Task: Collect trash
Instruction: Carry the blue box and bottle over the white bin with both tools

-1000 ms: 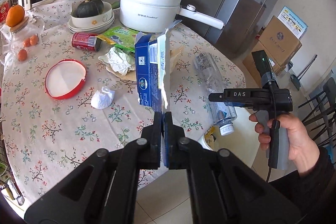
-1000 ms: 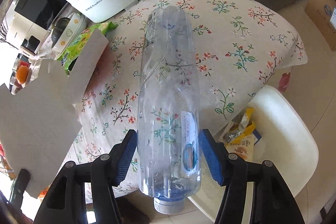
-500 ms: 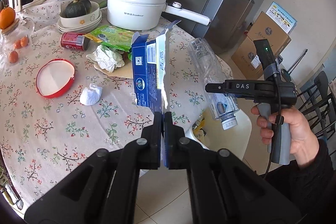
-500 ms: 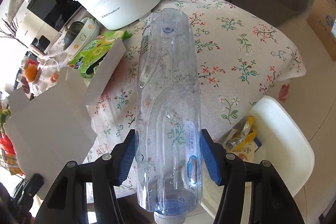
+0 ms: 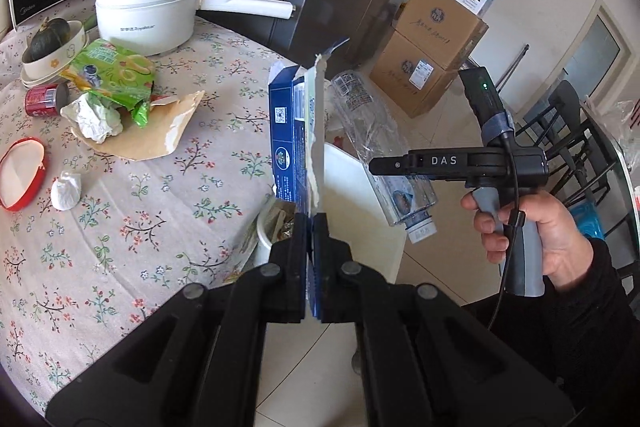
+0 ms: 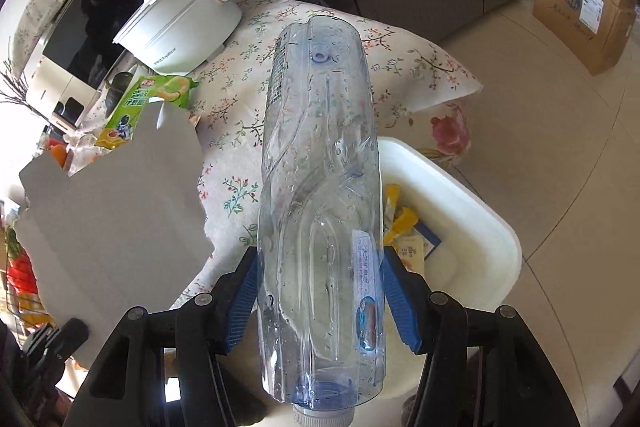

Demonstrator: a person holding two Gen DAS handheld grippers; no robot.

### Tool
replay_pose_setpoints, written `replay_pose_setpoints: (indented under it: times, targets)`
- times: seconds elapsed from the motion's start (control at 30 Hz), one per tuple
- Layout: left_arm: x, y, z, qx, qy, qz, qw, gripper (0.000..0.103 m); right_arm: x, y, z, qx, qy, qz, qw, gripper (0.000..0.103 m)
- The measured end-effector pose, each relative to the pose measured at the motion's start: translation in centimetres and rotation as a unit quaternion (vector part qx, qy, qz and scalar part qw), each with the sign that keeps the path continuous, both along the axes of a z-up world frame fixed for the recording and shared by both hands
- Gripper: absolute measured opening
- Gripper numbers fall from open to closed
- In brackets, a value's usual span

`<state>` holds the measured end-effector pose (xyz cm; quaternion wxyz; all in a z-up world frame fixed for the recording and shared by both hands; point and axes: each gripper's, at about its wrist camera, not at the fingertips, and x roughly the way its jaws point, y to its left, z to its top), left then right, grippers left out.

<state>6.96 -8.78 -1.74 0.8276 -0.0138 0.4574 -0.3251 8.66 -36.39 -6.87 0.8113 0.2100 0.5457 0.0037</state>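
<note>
Left wrist view: the left gripper (image 5: pixel 311 227) has its jaws pressed together on the lower edge of a flattened blue cardboard carton (image 5: pixel 294 135), which stands upright above the fingers. The carton sits over the edge of the round table with a floral cloth (image 5: pixel 132 211) and above the white plastic bin (image 5: pixel 360 195) on the floor beside the table. Wrappers lie inside the bin. To the right, a hand (image 5: pixel 532 227) grips the handle of the right gripper (image 5: pixel 386 165), which carries a clear crushed plastic bottle (image 5: pixel 376 147), cap end lowest, also above the bin. On the table lie a green snack bag (image 5: pixel 112 75), a crumpled white tissue (image 5: pixel 96 115), a brown paper sheet (image 5: pixel 156 131), a red can (image 5: pixel 42 99) and a white lidded pot (image 5: pixel 148 11).

Right wrist view: the right gripper (image 6: pixel 320 291) holds the bottle (image 6: pixel 320 187) near its neck; the blue pads (image 6: pixel 244 291) stand about half open and press against both sides. The bottle's base points away from the camera. The bin (image 6: pixel 464 211) lies below and to the right, wrappers visible inside. The carton's grey inner face (image 6: pixel 116 211) fills the left.
</note>
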Motion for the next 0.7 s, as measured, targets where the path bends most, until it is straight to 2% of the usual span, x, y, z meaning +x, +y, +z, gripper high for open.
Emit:
replay_pose_setpoints:
  times: [0.37, 0.53, 0.7]
  targets:
    - [-1.3, -6.1, -3.0, 0.019, 0.013, -0.067, 0.9975, 0.003, -2.7, -3.6, -1.3, -0.001, 0.022, -0.030, 0.999, 0.061]
    - [-0.9, -7.6, -5.4, 0.033, 0.043, -0.076, 0.9956, 0.004, -2.6, -3.8, -1.9, -0.001, 0.032, -0.033, 0.999, 0.061]
    - [-0.4, -8.2, -7.2, 0.045, 0.052, -0.077, 0.9947, 0.004, -2.2, -3.6, -2.2, -0.002, 0.037, -0.033, 0.999, 0.061]
